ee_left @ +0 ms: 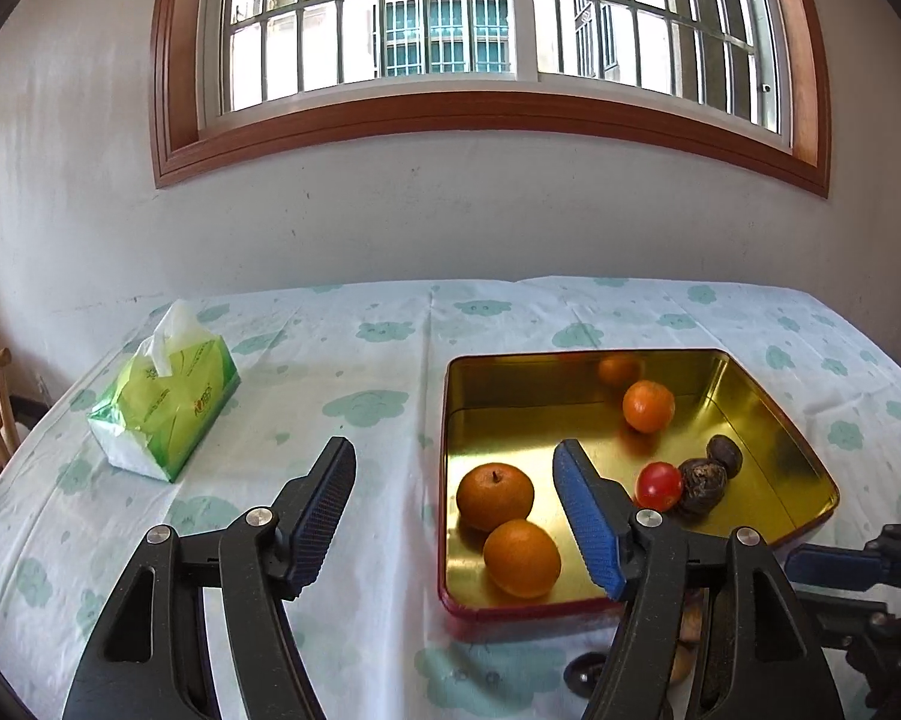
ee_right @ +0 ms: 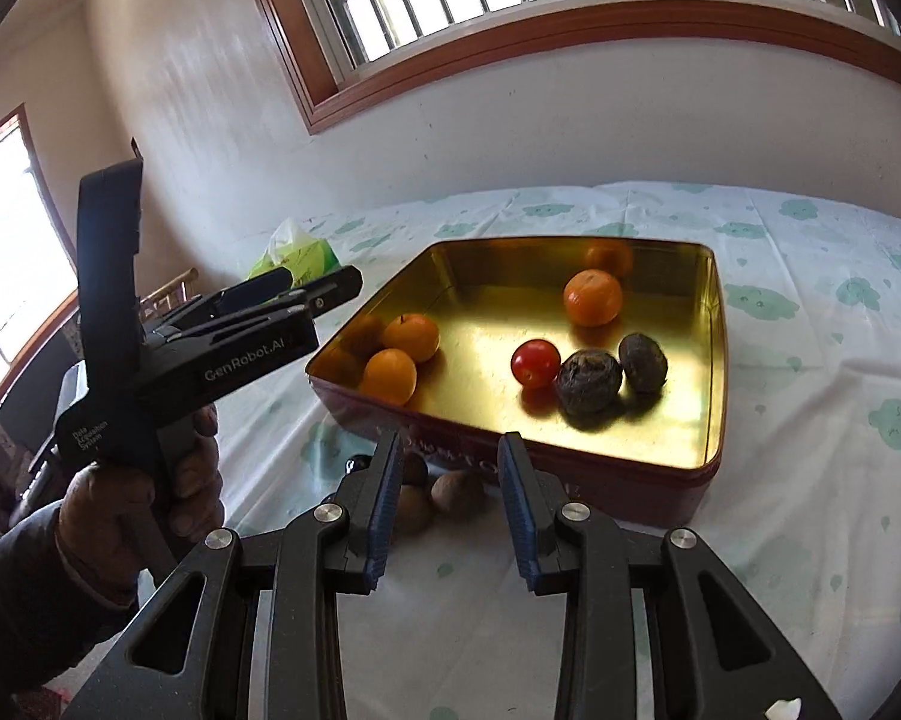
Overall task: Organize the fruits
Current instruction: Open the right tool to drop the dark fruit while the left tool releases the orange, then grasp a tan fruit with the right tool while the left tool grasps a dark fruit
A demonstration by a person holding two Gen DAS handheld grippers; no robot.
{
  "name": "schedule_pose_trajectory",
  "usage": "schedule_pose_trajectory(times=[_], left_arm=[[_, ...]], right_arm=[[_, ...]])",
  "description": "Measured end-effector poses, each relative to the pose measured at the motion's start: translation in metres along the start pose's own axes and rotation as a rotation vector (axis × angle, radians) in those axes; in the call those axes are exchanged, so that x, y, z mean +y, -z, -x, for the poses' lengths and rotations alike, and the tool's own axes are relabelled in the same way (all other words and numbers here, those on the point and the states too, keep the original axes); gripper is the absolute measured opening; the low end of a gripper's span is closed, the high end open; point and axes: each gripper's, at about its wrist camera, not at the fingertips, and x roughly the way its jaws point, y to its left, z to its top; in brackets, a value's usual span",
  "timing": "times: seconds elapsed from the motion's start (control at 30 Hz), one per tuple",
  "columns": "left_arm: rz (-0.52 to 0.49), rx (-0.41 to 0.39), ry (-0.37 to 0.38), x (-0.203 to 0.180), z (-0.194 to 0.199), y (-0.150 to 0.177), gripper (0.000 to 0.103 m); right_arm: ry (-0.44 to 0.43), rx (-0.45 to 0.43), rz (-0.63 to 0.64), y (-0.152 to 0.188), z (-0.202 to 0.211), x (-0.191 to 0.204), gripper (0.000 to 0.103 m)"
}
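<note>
Nearest our right-wrist lens, the right gripper stands narrowly parted and empty, angled down at brown fruits left on the bench just before the tin tray. Inside the tray we count three orange fruits, one red fruit and two dark ones, so we judge sorting well advanced, with these strays outstanding. Our left gripper, spread and empty, hovers over the tray's near-left edge, tilted downward; a hand grips its handle.
</note>
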Motion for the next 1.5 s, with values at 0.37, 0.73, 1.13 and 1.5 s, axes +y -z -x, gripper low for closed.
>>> schedule_pose_trajectory(times=[0.37,0.73,1.13,1.5], left_arm=[[0.021,0.062,0.0,0.029,0.056,0.043,0.069],[0.009,0.1,0.039,0.019,0.067,0.064,0.069],[0.028,0.171,0.206,-0.009,0.062,0.062,0.069],[-0.009,0.249,0.275,-0.043,0.025,0.065,0.062]], right_arm=[[0.042,0.064,-0.043,-0.002,-0.031,0.0,0.031],[0.099,0.124,-0.103,0.005,-0.047,-0.012,0.024],[0.24,0.039,-0.047,0.026,0.027,-0.044,0.024],[0.234,0.037,-0.094,0.035,0.034,-0.068,0.024]])
